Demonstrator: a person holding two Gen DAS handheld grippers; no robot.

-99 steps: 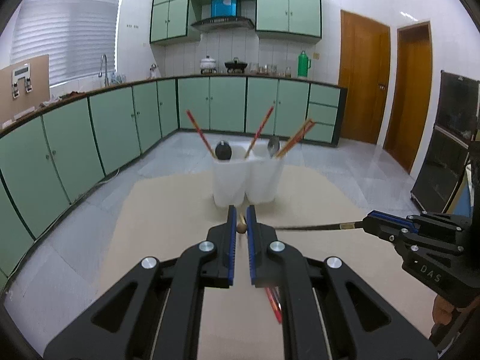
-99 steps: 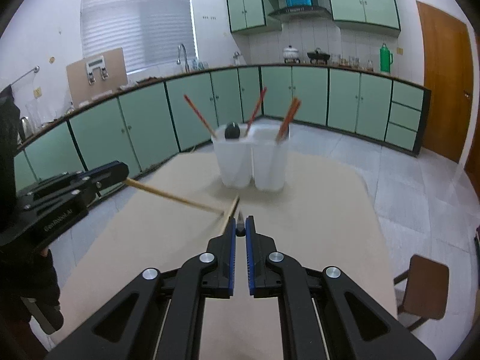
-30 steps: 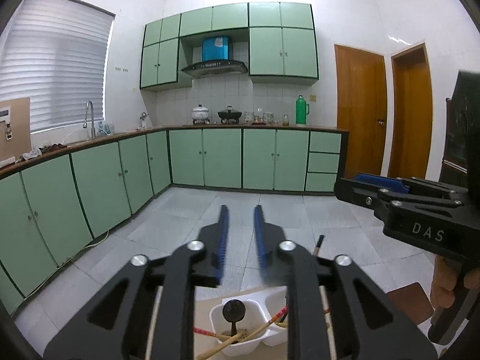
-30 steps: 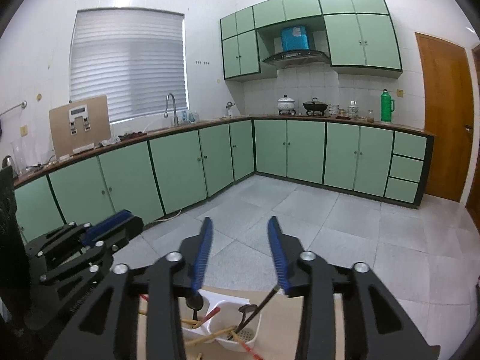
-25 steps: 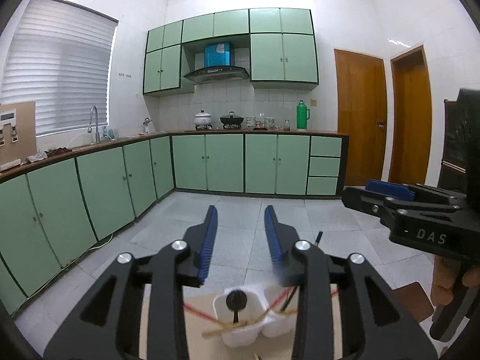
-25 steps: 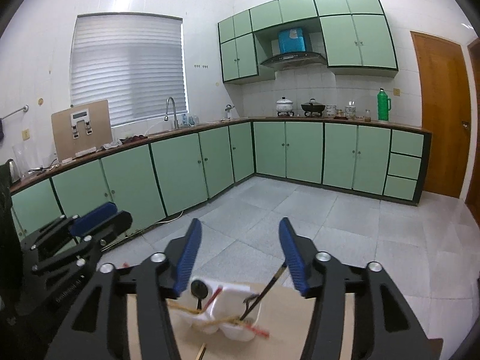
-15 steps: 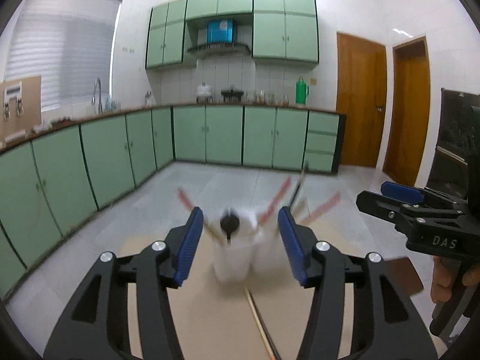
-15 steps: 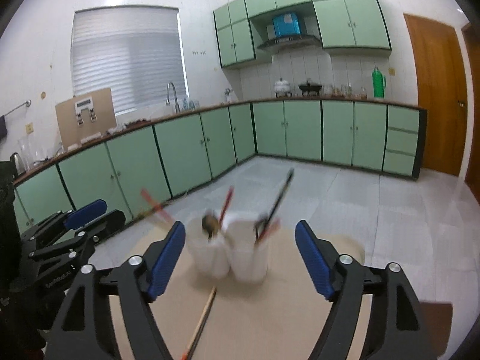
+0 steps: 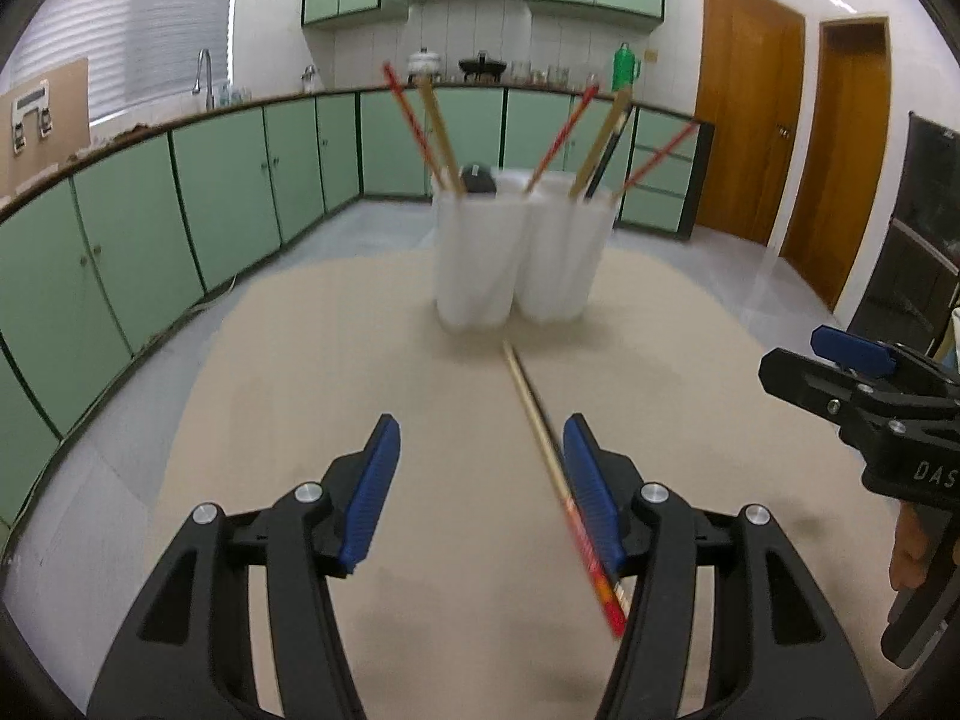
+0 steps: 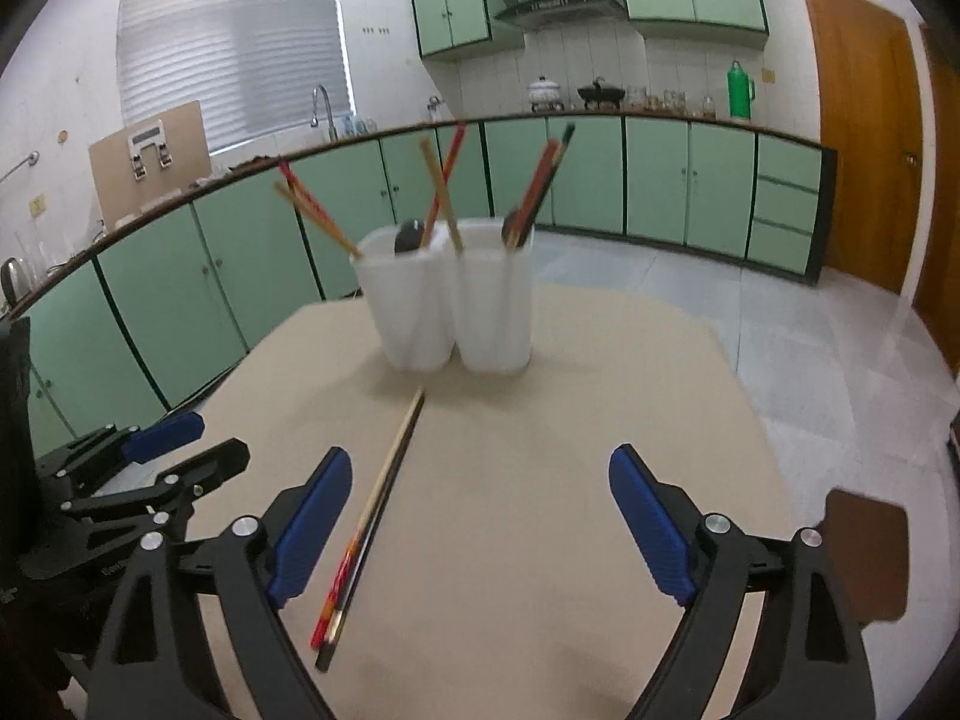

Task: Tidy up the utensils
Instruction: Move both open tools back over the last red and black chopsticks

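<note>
A white two-compartment utensil holder (image 9: 516, 264) (image 10: 450, 312) stands at the far middle of the beige table (image 9: 336, 360), with several chopsticks and a dark spoon leaning in it. A pair of chopsticks (image 9: 540, 420) (image 10: 384, 486), one pale with a red end and one dark, lies on the table pointing at the holder. My left gripper (image 9: 480, 426) hovers over them, jaws opening, nothing gripped; the pair runs just inside its right finger. My right gripper (image 10: 480, 456) is beside it, jaws opening wide and empty, with the pair just inside its left finger.
Green cabinets run along the left and the back of the room. Wooden doors (image 9: 750, 120) are at the far right. A brown chair seat (image 10: 864, 558) sits past the table's right edge. A person's hand (image 9: 906, 546) holds the right gripper (image 9: 852, 372).
Both grippers dropped from high above the holder to low over the table and tilted down. Their jaws widened. The chopsticks each held earlier are no longer in them.
</note>
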